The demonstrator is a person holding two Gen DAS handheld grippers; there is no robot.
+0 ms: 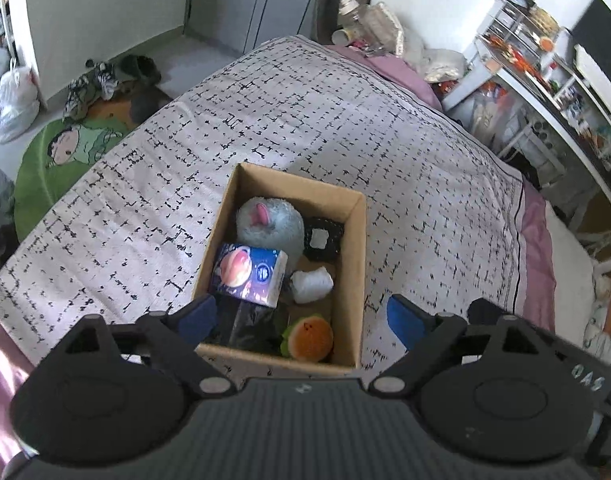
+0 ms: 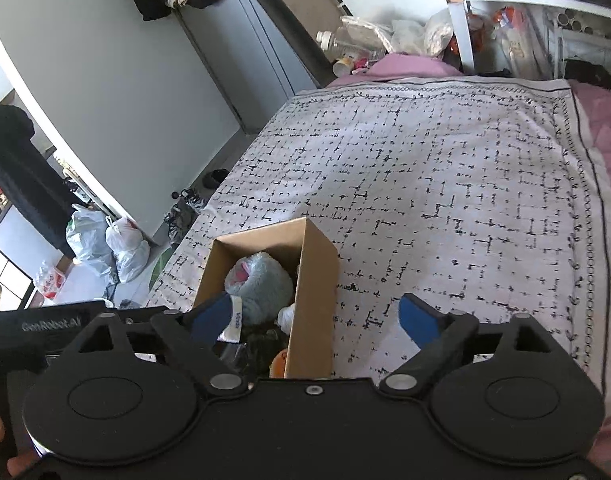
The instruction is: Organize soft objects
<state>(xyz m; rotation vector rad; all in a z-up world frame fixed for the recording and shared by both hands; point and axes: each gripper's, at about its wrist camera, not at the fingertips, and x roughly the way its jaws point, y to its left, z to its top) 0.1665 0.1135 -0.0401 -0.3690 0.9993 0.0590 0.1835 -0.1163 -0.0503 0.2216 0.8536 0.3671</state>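
Observation:
An open cardboard box [image 1: 355, 248] stands on the patterned bedspread [image 1: 305, 120]. It holds a grey plush toy [image 1: 269, 222], a blue tissue pack [image 1: 249, 274], a white rolled cloth [image 1: 311, 285], a black item [image 1: 321, 238], a dark bundle [image 1: 249, 322] and an orange-green plush [image 1: 307, 338]. My left gripper [image 1: 301, 318] is open and empty above the box's near end. My right gripper [image 2: 315, 318] is open and empty over the box's right wall [image 2: 313, 284]. The grey plush [image 2: 259, 286] shows there too.
The bedspread [image 2: 445, 180] lies over a pink sheet [image 2: 597, 108]. A green cartoon cushion [image 1: 61, 152], shoes and plastic bags [image 2: 105, 244] are on the floor to the left. A cluttered white shelf [image 1: 545, 80] stands at the right, bottles [image 2: 345, 44] at the bed's far end.

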